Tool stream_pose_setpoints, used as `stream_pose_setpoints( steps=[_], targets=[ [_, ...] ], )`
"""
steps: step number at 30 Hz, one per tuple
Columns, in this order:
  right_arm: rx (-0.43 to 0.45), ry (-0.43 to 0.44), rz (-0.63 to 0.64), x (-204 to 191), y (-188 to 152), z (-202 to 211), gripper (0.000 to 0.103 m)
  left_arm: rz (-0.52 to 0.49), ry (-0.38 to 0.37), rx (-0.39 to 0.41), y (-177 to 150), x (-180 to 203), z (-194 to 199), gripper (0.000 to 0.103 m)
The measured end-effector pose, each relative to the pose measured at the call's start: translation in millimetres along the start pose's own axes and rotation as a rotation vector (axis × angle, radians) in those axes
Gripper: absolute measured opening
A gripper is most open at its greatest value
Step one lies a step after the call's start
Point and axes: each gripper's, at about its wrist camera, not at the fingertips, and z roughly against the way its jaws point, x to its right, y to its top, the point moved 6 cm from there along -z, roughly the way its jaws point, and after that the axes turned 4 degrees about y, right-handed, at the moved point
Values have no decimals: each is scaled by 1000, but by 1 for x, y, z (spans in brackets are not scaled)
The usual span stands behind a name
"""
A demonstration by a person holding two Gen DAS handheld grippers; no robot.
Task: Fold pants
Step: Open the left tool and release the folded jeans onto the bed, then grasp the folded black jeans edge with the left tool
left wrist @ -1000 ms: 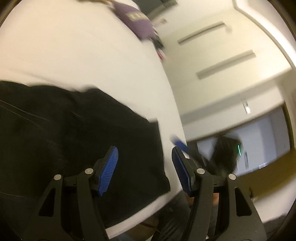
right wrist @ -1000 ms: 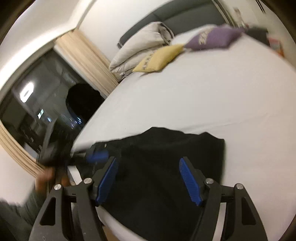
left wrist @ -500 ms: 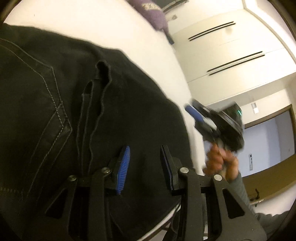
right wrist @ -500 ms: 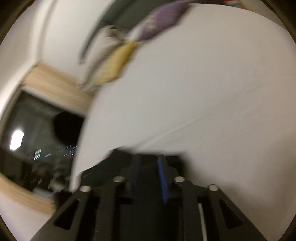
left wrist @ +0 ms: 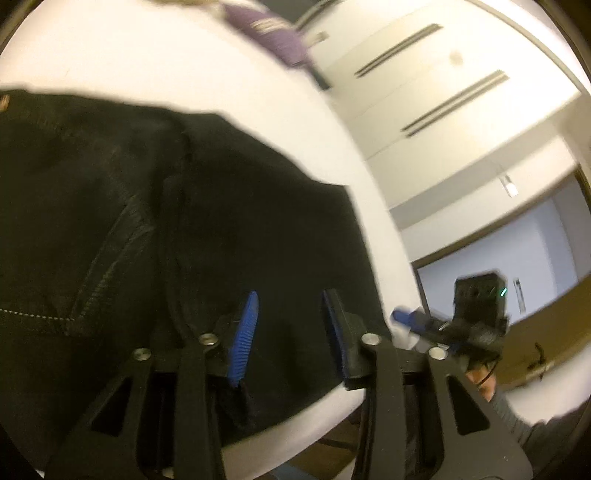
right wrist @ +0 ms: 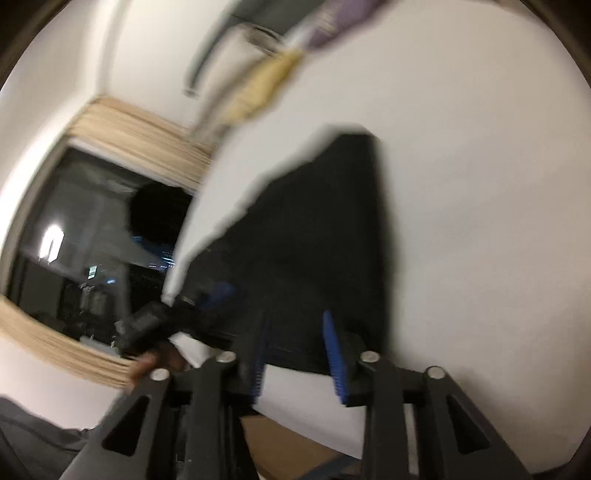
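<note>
1. Blue ribbed pads on the left gripper (left wrist: 290, 325) stand apart and are opening; black fabric lies below the gap, but the pads are not pressing on it.
2. Black pants (left wrist: 184, 229) fill most of the left wrist view, spread flat on the white bed (left wrist: 110, 59), with a stitched pocket seam showing at the left and the near edge close to the bed's edge.
3. Right gripper (right wrist: 297, 349): jaws apart and opening too. The near edge of the pants (right wrist: 325, 229) sits behind the gap at the bed's edge; the frame is motion-blurred and no pinch is visible.
4. From the right wrist view the pants run away from the gripper as a dark folded slab on the white sheet (right wrist: 480, 184).
5. Each camera catches the other tool: the right gripper (left wrist: 406, 319) is off the bed's edge in the left view, with a hand (left wrist: 480, 380) under it; the left gripper (right wrist: 218, 295) reaches the pants' edge in the right view, though contact is unclear.
6. Far end: purple pillow (left wrist: 273, 33), yellow pillow (right wrist: 266, 88), blurred.
7. Background: dark window (right wrist: 92, 243) with beige curtain (right wrist: 140, 129).
</note>
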Motion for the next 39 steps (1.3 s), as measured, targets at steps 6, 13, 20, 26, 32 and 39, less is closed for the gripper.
stream_pose_setpoints(
  steps=[6,13,20,26,32,39],
  targets=[
    [-113,53,-2,2,-8,-64,62,22,19,26,-2,-17,-12,53],
    [-28,3,-11,-14,1,-37,56,73,174,46,13,-25,22,62],
    [-45,105,75,-71,34,-105,82,-7,460,132,28,-28,78,83],
    [-123,-54,47,-39,12,-148,65,24,615,169,24,-70,142,103],
    [-25,-23,42,-77,18,-117,73,111,785,232,21,-135,215,103],
    [-24,28,51,-96,23,-124,75,278,769,220,7,-203,246,103]
  ],
)
